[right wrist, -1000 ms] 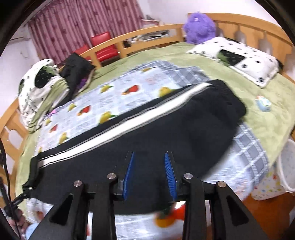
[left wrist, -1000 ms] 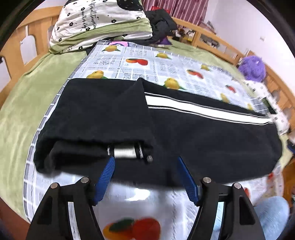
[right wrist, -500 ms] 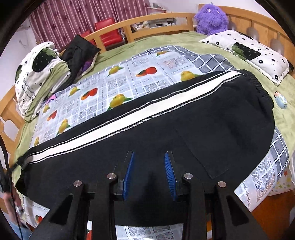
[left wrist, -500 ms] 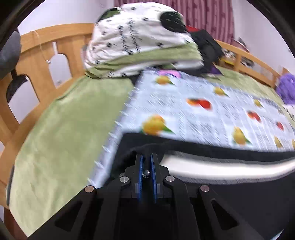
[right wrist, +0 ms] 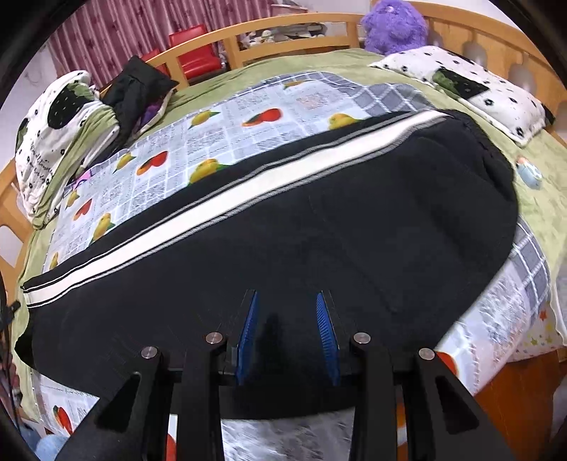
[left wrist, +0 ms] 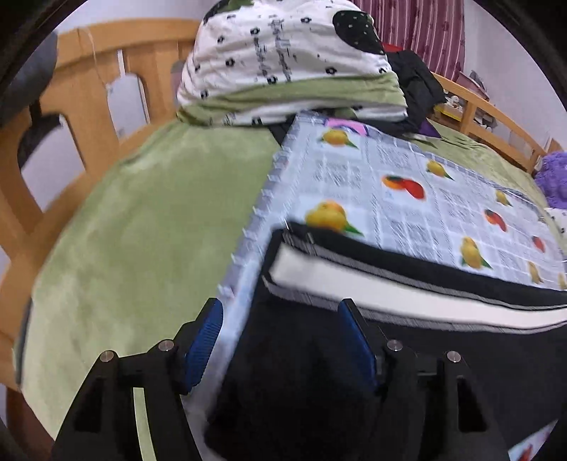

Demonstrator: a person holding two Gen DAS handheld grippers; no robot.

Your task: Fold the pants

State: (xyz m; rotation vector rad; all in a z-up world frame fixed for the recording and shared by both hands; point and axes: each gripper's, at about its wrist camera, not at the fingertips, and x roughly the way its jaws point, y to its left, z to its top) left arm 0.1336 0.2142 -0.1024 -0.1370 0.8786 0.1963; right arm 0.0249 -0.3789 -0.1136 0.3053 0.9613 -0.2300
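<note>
Black pants (right wrist: 319,227) with a white side stripe (right wrist: 226,209) lie spread lengthwise on a fruit-print sheet (right wrist: 219,124) on the bed. In the left wrist view the leg-cuff end (left wrist: 319,280) lies flat near the sheet's left edge. My left gripper (left wrist: 283,340) is open, its blue pads on either side of the cuff corner, holding nothing. My right gripper (right wrist: 288,335) is open over the pants' near edge at mid-length, empty. The waistband (right wrist: 496,170) lies at the right.
A folded white-and-green quilt (left wrist: 283,64) and a dark garment (left wrist: 418,85) sit at the head of the bed. A spotted pillow (right wrist: 471,85), purple plush toy (right wrist: 393,25) and a small object (right wrist: 528,172) lie right. Wooden rails (left wrist: 78,117) surround the green bedspread (left wrist: 141,230).
My left gripper, shut on the folded-over leg cuff half a second ago, has opened and let it go; the leg now lies unfolded flat. My right gripper stayed open, moving slightly closer.
</note>
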